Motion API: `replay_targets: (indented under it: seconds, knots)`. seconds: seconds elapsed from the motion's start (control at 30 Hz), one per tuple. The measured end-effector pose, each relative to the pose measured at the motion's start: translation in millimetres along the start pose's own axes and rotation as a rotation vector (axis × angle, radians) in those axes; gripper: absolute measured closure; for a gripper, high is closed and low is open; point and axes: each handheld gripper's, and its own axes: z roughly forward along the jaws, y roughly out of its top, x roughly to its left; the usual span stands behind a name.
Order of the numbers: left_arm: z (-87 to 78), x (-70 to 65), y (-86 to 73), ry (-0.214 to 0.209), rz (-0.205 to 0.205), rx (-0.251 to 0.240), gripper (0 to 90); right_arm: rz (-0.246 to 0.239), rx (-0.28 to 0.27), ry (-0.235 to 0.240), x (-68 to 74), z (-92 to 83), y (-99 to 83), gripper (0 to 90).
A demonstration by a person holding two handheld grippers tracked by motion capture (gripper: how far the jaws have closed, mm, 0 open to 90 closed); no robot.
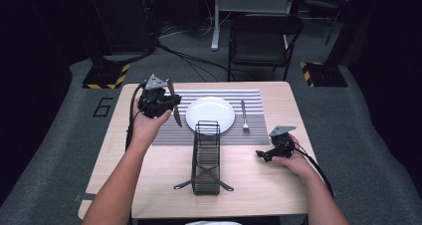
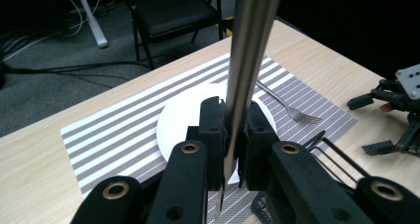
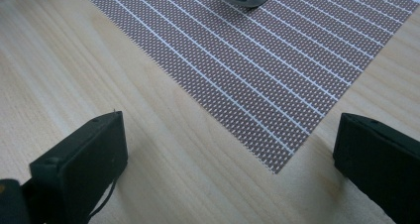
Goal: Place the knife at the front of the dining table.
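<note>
A knife [image 1: 173, 103] is gripped between the closed jaws of the left claw [image 1: 169, 104], held above the striped placemat [image 1: 259, 95] at nine o'clock of the white plate [image 1: 210, 114]. In the left gripper view the knife [image 2: 250, 55] is seen upright, clamped by the left claw [image 2: 232, 144]. A fork [image 1: 244, 115] lies on the placemat at three o'clock of the plate. A black wire rack [image 1: 206, 158] stands on the bench [image 1: 278, 185] at six o'clock of the plate. The right claw [image 1: 263, 155] is rested on the bench at the placemat's corner, jaws spread wide and empty.
</note>
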Motion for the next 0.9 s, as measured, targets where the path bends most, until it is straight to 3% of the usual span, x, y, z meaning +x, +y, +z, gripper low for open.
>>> replay_targets:
  seconds: [0.43,0.6,0.9]
  knots:
    - [12.3,18.4,-25.0,0.053,-0.041,0.053,82.4,0.001,-0.001,-0.001,0.1,0.1,0.0,0.0]
    - [18.4,26.3,-36.5,0.046,-0.072,0.064,82.7,0.002,-0.001,0.0,0.1,0.0,0.0,0.0]
    - [29.2,38.5,-56.4,0.076,-0.106,0.089,82.9,-0.008,0.002,0.001,-0.5,-0.1,-0.1,0.0]
